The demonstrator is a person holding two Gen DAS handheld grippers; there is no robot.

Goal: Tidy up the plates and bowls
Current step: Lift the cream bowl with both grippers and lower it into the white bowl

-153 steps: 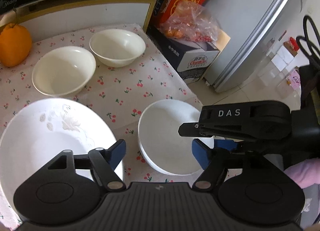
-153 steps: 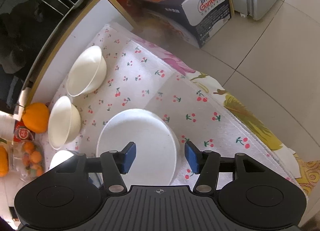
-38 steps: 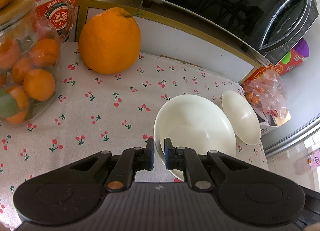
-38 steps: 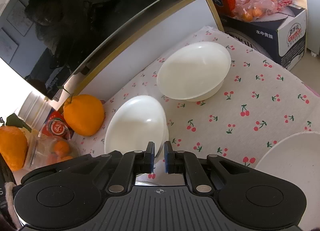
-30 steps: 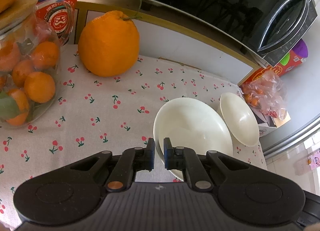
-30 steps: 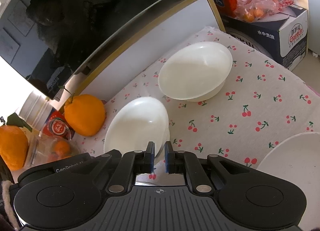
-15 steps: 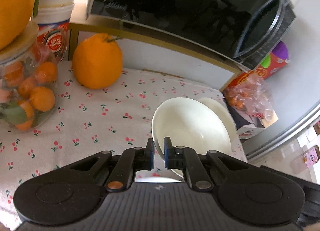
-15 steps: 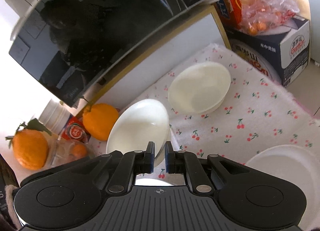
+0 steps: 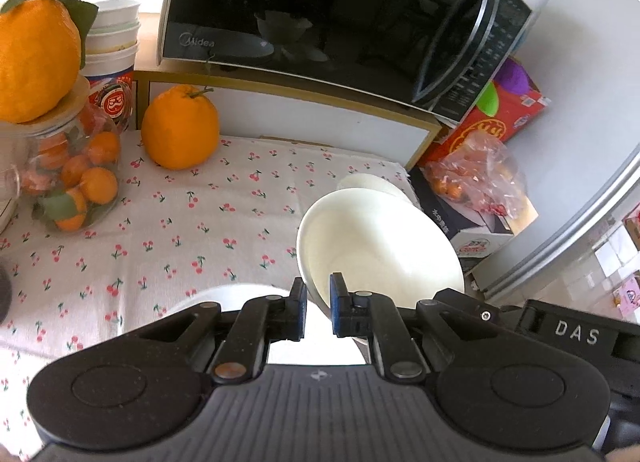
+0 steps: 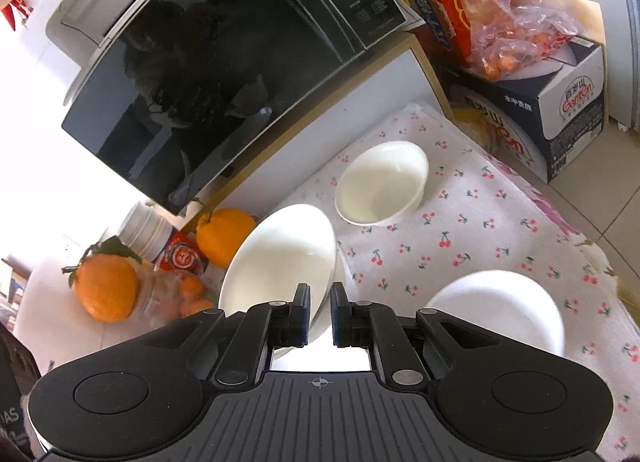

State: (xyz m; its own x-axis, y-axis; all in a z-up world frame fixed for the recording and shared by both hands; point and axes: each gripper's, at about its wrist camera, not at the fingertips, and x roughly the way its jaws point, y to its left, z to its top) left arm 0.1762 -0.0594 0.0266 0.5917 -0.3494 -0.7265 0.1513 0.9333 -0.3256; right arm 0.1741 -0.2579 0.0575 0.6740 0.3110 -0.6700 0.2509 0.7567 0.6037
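Observation:
Both grippers are shut on the near rim of one cream bowl and hold it in the air above the cherry-print cloth. In the left wrist view the left gripper [image 9: 318, 308] pinches the bowl [image 9: 380, 246]. In the right wrist view the right gripper [image 10: 320, 312] pinches the same bowl [image 10: 280, 258], tilted. A second cream bowl [image 10: 380, 182] rests on the cloth beyond it; only its far edge [image 9: 370, 182] shows in the left view. A white plate [image 10: 504, 306] lies at the near right. Another white plate [image 9: 224, 294] shows below the left gripper.
A black microwave [image 9: 320, 22] sits on a white shelf behind the table. A big orange [image 9: 180, 130] and a jar of small oranges [image 9: 68, 174] stand at the left. Boxes and a bag of fruit [image 10: 520, 30] stand past the table's right edge.
Both grippers have risen together with the held bowl, and the table now looks farther away. The bowl has shifted toward the second bowl. Both grips are unchanged.

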